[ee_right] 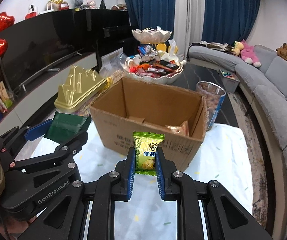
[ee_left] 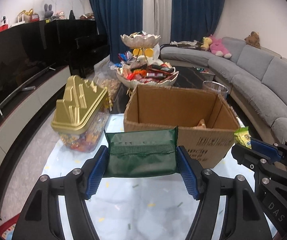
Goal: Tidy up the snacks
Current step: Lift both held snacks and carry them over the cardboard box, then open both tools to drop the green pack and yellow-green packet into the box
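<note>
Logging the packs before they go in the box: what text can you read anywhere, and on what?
"GenRobot.AI": left gripper body.
"DAS": right gripper body, rest cut off.
"榴莲": yellow-green pack in the right jaws.
Box front print: too blurred.
Green pack: no text showing.

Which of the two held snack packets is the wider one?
The dark green packet in the left hand-held gripper; the yellow-green packet in the right hand-held gripper is narrow.
</note>
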`<state>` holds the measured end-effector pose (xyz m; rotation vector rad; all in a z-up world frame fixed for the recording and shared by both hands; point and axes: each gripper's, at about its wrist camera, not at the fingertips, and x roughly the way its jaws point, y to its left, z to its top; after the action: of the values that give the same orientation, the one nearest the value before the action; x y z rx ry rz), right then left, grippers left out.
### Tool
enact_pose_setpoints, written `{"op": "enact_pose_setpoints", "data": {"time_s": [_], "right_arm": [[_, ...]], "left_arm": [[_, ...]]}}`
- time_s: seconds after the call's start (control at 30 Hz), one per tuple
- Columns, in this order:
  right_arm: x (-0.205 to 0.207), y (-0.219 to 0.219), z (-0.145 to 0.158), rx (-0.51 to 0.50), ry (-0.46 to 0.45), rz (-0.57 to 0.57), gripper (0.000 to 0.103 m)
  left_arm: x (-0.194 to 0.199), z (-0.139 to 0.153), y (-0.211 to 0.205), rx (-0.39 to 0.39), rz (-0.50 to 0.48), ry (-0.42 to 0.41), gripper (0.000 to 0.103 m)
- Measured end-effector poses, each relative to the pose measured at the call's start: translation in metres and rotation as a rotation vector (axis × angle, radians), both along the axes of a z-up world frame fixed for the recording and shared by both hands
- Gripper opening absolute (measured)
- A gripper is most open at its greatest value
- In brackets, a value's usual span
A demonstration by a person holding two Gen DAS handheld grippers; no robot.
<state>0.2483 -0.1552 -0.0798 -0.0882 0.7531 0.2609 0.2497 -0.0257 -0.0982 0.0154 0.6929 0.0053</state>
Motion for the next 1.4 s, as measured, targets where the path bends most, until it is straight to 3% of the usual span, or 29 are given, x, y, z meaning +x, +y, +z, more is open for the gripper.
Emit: {"op": "enact_pose_setpoints", "data": {"time_s": [0.63, 1.4], "right_arm": [[0.049, -0.015, 0.021, 0.019, -0.049, -0.056, 0.021], [0.098, -0.02, -0.006, 0.019, 0.006, -0.089, 0.021]], "left_arm": [[0.07, 0.022, -0.018, -0.003, -0.076, -0.009, 0.068], [0.134, -0.007, -0.02, -0.011, -0.105, 0.048, 0.068]]}}
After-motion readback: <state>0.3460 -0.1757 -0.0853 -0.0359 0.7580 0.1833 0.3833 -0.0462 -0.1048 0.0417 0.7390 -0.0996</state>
